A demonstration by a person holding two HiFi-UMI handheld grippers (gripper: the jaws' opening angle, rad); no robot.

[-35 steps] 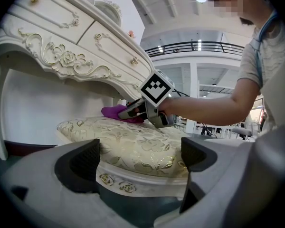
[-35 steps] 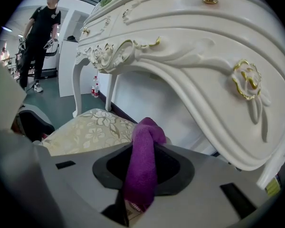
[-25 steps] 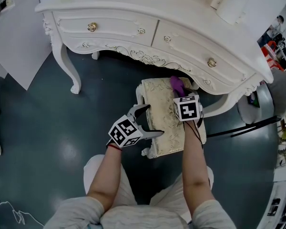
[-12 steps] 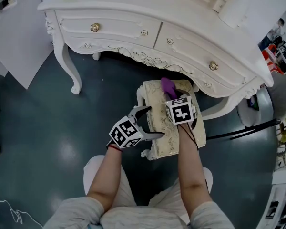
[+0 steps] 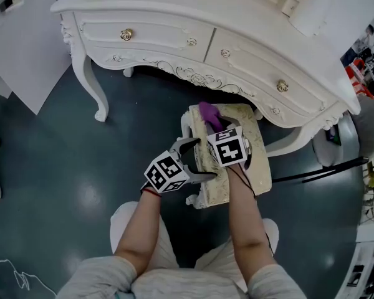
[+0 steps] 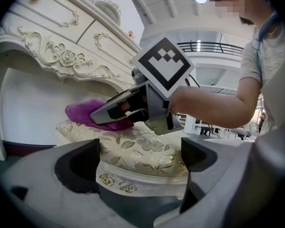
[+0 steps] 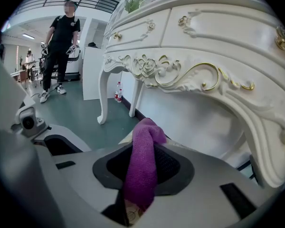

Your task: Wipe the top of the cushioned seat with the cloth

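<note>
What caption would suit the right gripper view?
Right gripper clamping a purple cloth, with an ornate white dressing table ahead.

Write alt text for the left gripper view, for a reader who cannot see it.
The right gripper holds a purple cloth on a floral cushioned seat beneath an ornate white table. The left gripper, jaws open, frames the seat's near edge.

The left gripper [image 6: 140,161] has its jaws wide apart, with the near edge of the cushioned seat [image 6: 133,148] lying between them. On the seat's flowered top the right gripper [image 6: 97,118] presses a purple cloth [image 6: 81,112], nipped at its tip. A white dressing table [image 6: 61,56] with gilt roses overhangs behind.
</note>
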